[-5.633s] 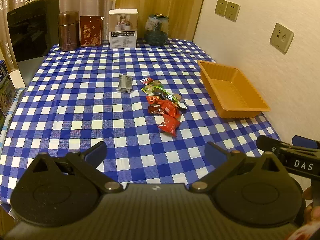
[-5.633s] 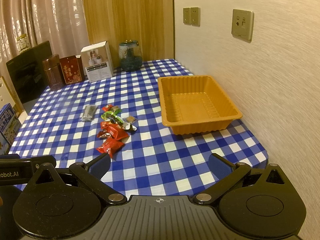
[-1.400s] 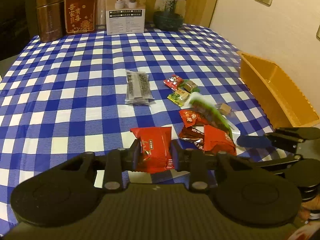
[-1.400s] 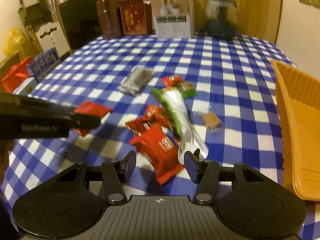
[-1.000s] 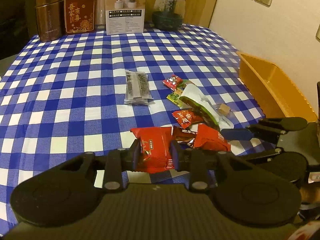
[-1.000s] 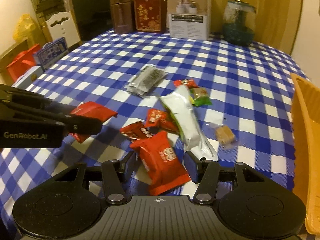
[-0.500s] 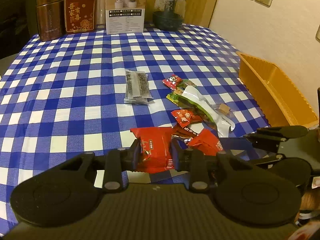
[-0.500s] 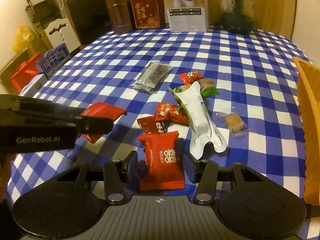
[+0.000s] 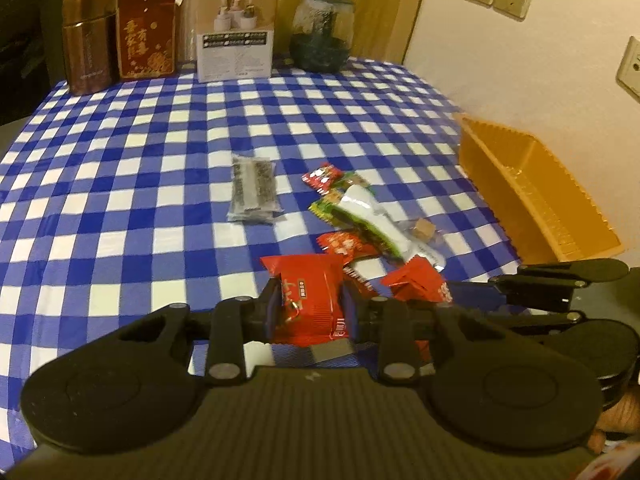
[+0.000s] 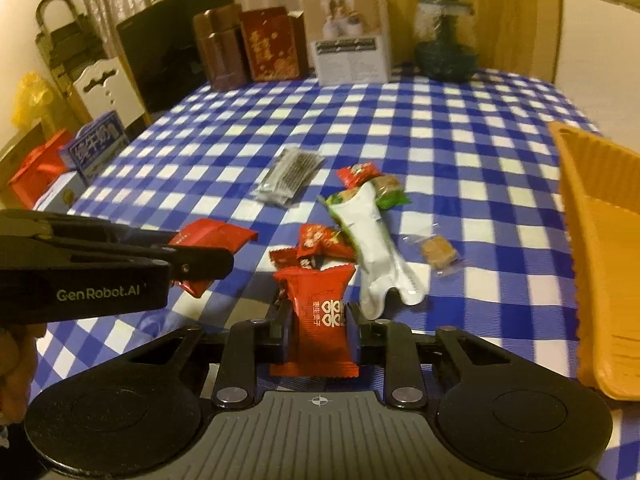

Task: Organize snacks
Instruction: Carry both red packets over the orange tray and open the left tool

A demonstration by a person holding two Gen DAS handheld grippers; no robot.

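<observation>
My left gripper (image 9: 310,306) is shut on a red snack packet (image 9: 308,292) and holds it above the checked tablecloth; it also shows in the right wrist view (image 10: 200,256), with its packet (image 10: 212,236). My right gripper (image 10: 318,320) is shut on another red snack packet (image 10: 318,308); that packet also shows in the left wrist view (image 9: 418,280). More snacks lie on the cloth: a white-green pouch (image 10: 370,232), small red packets (image 10: 320,240), a grey packet (image 10: 292,174), a brown cube candy (image 10: 438,252). An empty orange tray (image 10: 592,240) stands at the right.
At the table's back stand a brown tin (image 9: 86,62), a red box (image 9: 146,36), a white box (image 9: 236,28) and a glass jar (image 9: 322,32). A wall runs along the right. A milk carton (image 10: 96,148) and chair (image 10: 108,88) sit off the left edge.
My right gripper has shut on the red packet and lifted it off the cloth. My left gripper still holds its red packet, almost unmoved.
</observation>
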